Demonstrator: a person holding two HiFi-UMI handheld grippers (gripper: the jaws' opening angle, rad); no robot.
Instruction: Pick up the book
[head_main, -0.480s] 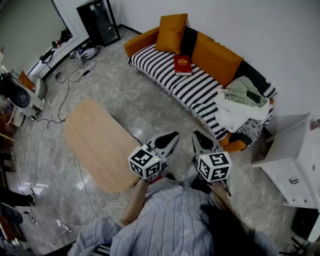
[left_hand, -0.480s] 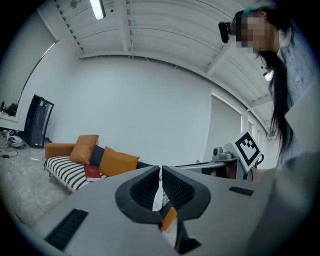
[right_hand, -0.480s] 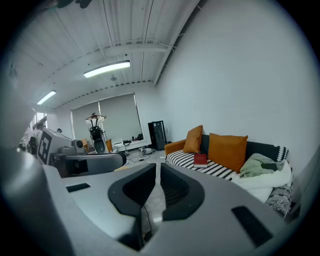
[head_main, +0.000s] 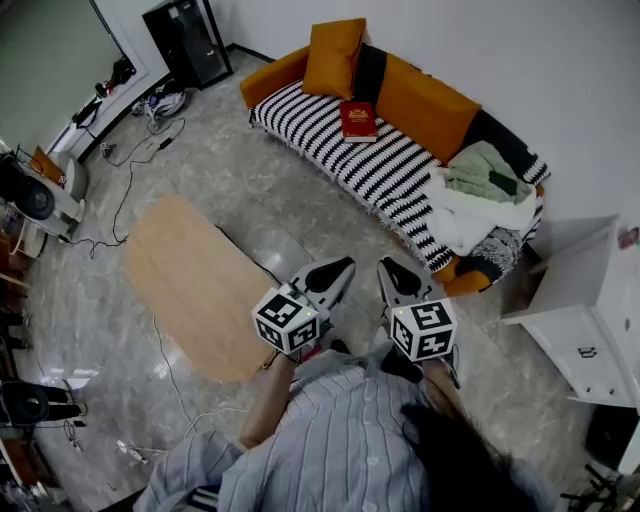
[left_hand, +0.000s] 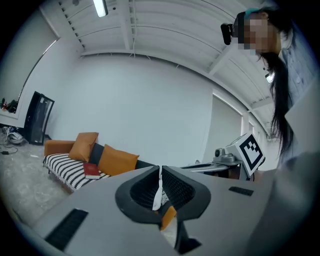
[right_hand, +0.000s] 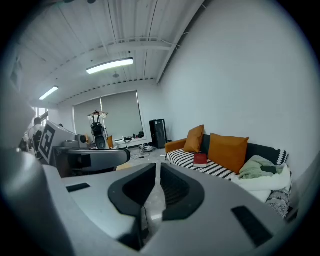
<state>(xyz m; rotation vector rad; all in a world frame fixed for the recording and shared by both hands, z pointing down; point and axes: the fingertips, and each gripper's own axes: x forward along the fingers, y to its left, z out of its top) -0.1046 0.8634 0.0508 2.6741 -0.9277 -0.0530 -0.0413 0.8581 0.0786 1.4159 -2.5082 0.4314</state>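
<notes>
Book (head_main: 358, 121) lies flat on the sofa (head_main: 400, 180) seat, near the sofa's left end as the head view shows it. It sits just in front of the orange cushions (head_main: 333, 58), well apart from both grippers.

Left gripper (head_main: 343, 266) and right gripper (head_main: 390, 268) both have their jaws pressed together with nothing between them. You're holding them close in, well short of the sofa.

Risks, my read:
- Arrive with jaws closed and you just shove the book along the striped cover. Spread one pair before you get there.
- The book is flat on soft fabric, so the lower jaw may snag or pinch the cover with it (go for an overhanging edge if there is one; can't tell from here).
- Grab only the top board and it likely flops open and slips. Take the full thickness, spine side.
- Wooden table (head_main: 190, 285) stands in front of the sofa, and cables (head_main: 150, 150) trail on the floor off the sofa's left end. Watch your feet walking in.

Writing: the red cover has a gold mark, too small to read. The gripper cubes carry black-and-white square markers only, no letters. No brand is legible anywhere.
</notes>
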